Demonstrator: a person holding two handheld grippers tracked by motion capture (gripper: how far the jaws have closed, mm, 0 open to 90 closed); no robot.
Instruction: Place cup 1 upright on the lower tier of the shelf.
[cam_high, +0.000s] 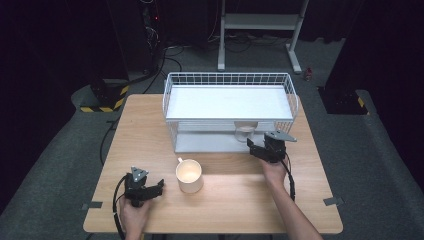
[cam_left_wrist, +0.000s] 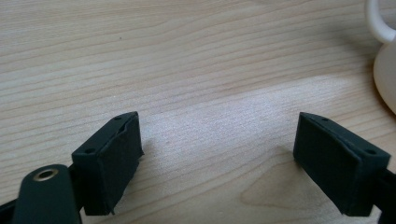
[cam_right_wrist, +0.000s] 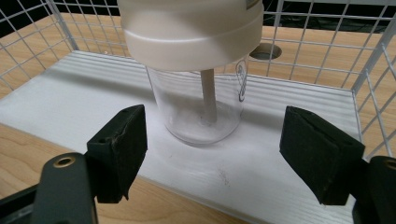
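A clear plastic jar (cam_right_wrist: 201, 102) with a wide cream lid (cam_right_wrist: 191, 30) stands on the white lower shelf (cam_right_wrist: 84, 100) of a white wire rack (cam_high: 230, 80). In the high view the jar (cam_high: 245, 132) sits at the shelf's front right. My right gripper (cam_high: 260, 147) is open just in front of it, jaws wide apart, with nothing between its pads (cam_right_wrist: 119, 149). A cream mug (cam_high: 189, 175) stands on the wooden table (cam_high: 140, 130). My left gripper (cam_high: 155, 186) rests open to the mug's left, over bare wood, its pads (cam_left_wrist: 112, 158) empty. The mug's handle (cam_left_wrist: 376, 21) shows at the far right.
The rack's upper shelf (cam_high: 227, 102) overhangs the jar. Wire walls (cam_right_wrist: 369, 60) close the rack's right side and back. Cables and a metal stand (cam_high: 260, 22) lie on the dark floor beyond the table.
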